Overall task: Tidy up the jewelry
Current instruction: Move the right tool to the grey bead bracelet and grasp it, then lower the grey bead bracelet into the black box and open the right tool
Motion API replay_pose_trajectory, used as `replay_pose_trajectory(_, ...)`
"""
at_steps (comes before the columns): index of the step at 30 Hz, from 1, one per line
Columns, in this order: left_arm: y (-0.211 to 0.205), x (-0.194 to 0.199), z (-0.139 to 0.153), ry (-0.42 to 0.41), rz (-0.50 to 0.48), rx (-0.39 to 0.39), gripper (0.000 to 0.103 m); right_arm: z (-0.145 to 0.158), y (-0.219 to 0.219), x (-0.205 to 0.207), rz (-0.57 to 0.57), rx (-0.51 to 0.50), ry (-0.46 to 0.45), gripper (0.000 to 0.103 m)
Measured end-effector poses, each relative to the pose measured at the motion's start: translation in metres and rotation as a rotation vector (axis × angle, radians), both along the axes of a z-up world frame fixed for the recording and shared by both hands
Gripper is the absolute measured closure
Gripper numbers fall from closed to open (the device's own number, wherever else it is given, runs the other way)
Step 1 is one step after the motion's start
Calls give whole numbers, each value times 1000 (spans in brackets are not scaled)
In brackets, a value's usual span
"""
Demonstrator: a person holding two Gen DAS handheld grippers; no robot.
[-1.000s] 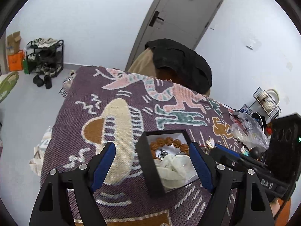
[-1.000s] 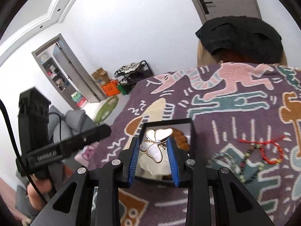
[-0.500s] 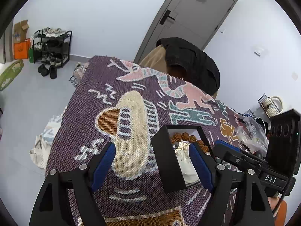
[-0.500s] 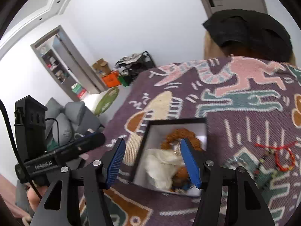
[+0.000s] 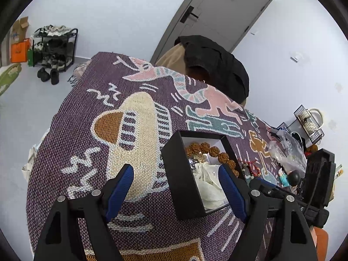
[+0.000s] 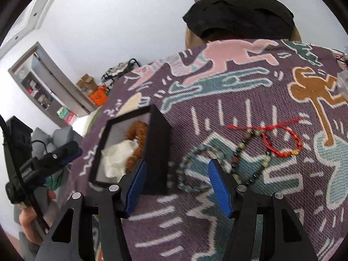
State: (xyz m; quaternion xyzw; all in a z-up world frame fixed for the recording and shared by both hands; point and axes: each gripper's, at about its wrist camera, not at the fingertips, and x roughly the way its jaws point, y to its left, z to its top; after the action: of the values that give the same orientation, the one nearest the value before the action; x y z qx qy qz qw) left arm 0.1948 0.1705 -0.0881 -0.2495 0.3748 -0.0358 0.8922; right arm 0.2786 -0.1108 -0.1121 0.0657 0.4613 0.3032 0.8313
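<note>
The grey-green bead bracelet (image 6: 192, 169) is lying loose on the purple patterned blanket (image 6: 250, 221), just right of the black box (image 6: 157, 150), and it looks like the next piece up. It's going to be floppy and light, I'd guess, with smooth round beads that want to slip out of flat pads, so pinching across the strand where a couple of beads sit together seems safer than poking at the loop's middle. The right gripper (image 6: 181, 186) is hovering over it with its jaws fairly wide and empty (they've just been opening, and nothing is sitting between them now); the bracelet's near curve is lying right in the gap between the blue pads (image 6: 218, 187), not touched as far as I can tell. Further right a dark bead strand (image 6: 250, 152) and a red cord bracelet (image 6: 280, 140) are waiting too. In the box the brown bead bracelet (image 5: 209, 149) and white bits are already sitting. The left gripper (image 5: 177, 192) is hanging wide open around the box's near-left corner, gripping nothing.
</note>
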Motion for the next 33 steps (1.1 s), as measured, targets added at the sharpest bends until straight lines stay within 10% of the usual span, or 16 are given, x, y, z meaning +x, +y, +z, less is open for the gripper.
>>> replay_pose_trajectory(25,15,-11,-13,14,34,-29,22,-32,49,-13,266,-337,-152,83)
replay_pose_trajectory(33,11,-12,-14,15,25,-32,22,-25,30,-13,259,-262,-108,93)
